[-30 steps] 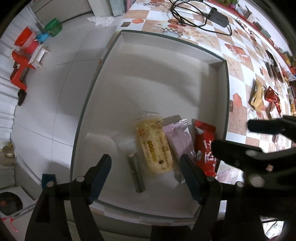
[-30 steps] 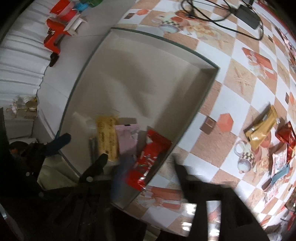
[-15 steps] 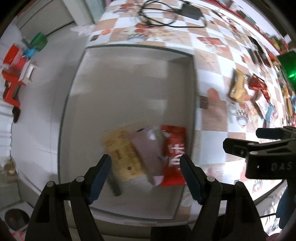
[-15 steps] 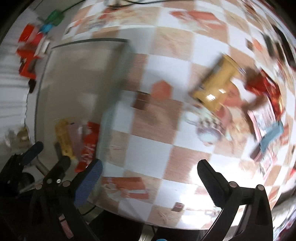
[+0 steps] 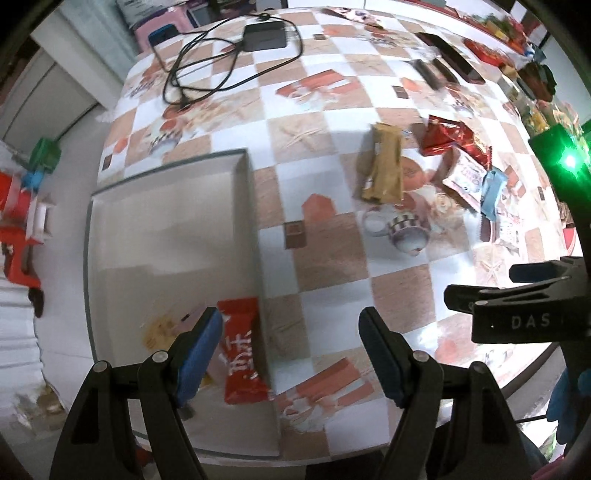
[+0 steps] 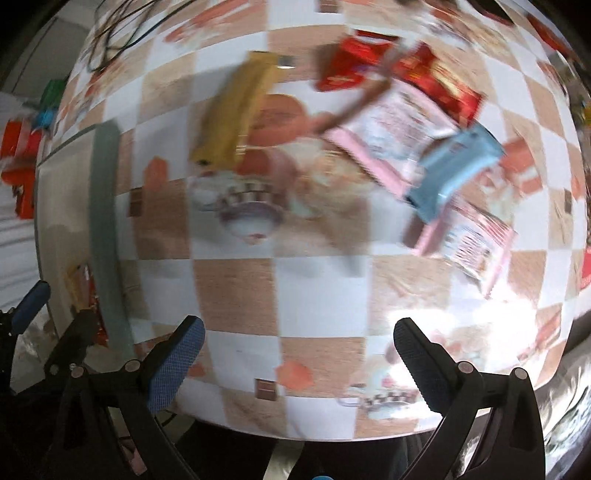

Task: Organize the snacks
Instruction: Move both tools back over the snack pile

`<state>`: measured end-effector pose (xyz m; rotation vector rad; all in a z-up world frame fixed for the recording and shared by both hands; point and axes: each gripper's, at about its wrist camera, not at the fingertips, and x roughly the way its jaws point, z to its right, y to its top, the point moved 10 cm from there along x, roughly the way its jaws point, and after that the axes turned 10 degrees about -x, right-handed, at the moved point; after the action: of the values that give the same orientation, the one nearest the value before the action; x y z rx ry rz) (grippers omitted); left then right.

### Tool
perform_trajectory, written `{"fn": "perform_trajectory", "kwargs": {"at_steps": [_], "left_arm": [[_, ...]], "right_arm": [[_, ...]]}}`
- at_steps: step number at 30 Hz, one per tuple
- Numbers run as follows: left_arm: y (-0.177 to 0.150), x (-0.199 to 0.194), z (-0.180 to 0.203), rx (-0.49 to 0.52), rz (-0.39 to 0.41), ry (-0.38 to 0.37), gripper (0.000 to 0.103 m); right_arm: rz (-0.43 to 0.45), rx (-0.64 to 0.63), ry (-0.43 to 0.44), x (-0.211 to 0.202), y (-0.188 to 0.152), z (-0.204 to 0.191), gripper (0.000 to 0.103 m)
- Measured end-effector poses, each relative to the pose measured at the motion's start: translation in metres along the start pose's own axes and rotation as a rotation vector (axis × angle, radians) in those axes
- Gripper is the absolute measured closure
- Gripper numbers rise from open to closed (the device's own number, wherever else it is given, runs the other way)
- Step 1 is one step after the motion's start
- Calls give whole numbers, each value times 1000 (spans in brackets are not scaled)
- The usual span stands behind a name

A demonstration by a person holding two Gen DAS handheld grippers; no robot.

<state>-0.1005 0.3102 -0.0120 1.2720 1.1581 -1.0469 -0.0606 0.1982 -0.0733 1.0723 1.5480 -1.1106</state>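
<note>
A white tray (image 5: 170,229) with a grey-green rim sits at the table's left end. In it lie a red packet (image 5: 242,350) and a yellow one (image 5: 159,328) half hidden by a finger. My left gripper (image 5: 291,350) stands open over the tray's right wall, holding nothing. My right gripper (image 6: 295,369) is wide open and empty above bare tablecloth, seen also in the left wrist view (image 5: 480,283). Beyond it lie loose snacks: a golden packet (image 6: 236,118), red packets (image 6: 436,81), a pink packet (image 6: 391,129) and a light blue one (image 6: 454,166). The right wrist view is blurred.
A black cable with its power adapter (image 5: 264,35) lies at the table's far end, and dark flat devices (image 5: 454,62) at the far right. Red and green objects (image 5: 18,221) sit on the floor left of the table. The table's near edge runs just below both grippers.
Both grippers have swung right, away from the tray and toward the loose snacks. The right jaws have widened. The red packet stays in the tray.
</note>
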Motion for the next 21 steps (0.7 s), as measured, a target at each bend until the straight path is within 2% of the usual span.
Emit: {"fn": "perform_trajectory", "kwargs": {"at_steps": [4,7,15,21], "left_arm": [[5,1,11,33,-3,33,24],[10,0,21,58,3,58,23],[19,-9,44,105,20,88,23],[23,-15,59,145,29,111,23]], "right_arm": [[-7,35,14,2,-8,15,0],[-16,53,23,4,-16,41,0],[-31,99,42,14,-33,75,0],[-37,131,62,22,-52,116,0]]}}
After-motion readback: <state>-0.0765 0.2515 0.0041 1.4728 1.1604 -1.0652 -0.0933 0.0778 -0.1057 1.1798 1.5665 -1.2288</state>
